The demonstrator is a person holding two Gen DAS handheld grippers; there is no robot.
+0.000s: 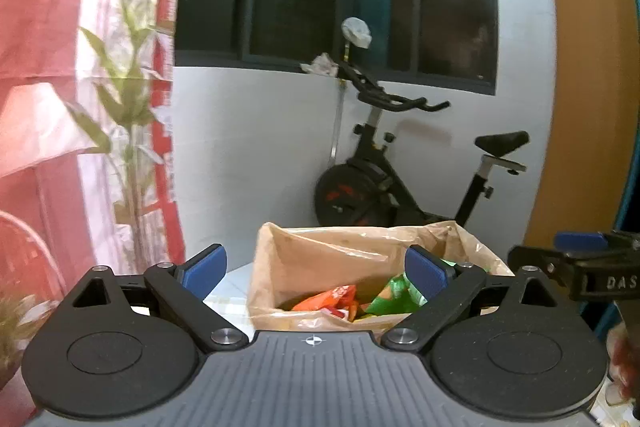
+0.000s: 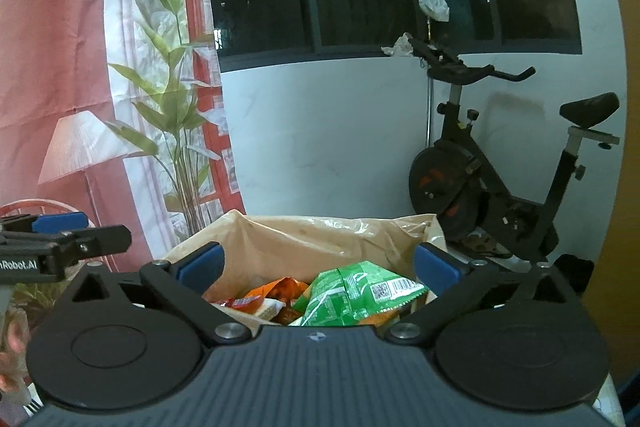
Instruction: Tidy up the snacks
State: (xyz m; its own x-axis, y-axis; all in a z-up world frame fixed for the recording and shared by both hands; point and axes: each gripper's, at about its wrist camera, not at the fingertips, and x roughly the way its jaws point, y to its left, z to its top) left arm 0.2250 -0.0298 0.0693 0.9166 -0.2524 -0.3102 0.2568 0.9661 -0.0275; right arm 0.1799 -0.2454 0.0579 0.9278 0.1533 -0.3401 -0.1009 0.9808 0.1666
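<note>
Your left gripper (image 1: 316,273): jaws spread wide, nothing between the blue pads, lower centre of its view. Your right gripper (image 2: 318,267): likewise wide and empty, lower centre of its own view.

Brown bag (image 1: 320,247): open-topped, just beyond both grippers, centre frame. Inside it you have a green snack packet (image 2: 352,295) with a barcode, lying uppermost, and an orange snack packet (image 1: 326,301) to its left.

Exercise bike (image 2: 508,163): against the white wall, right of frame. Printed curtain (image 2: 80,67): left of frame.
</note>
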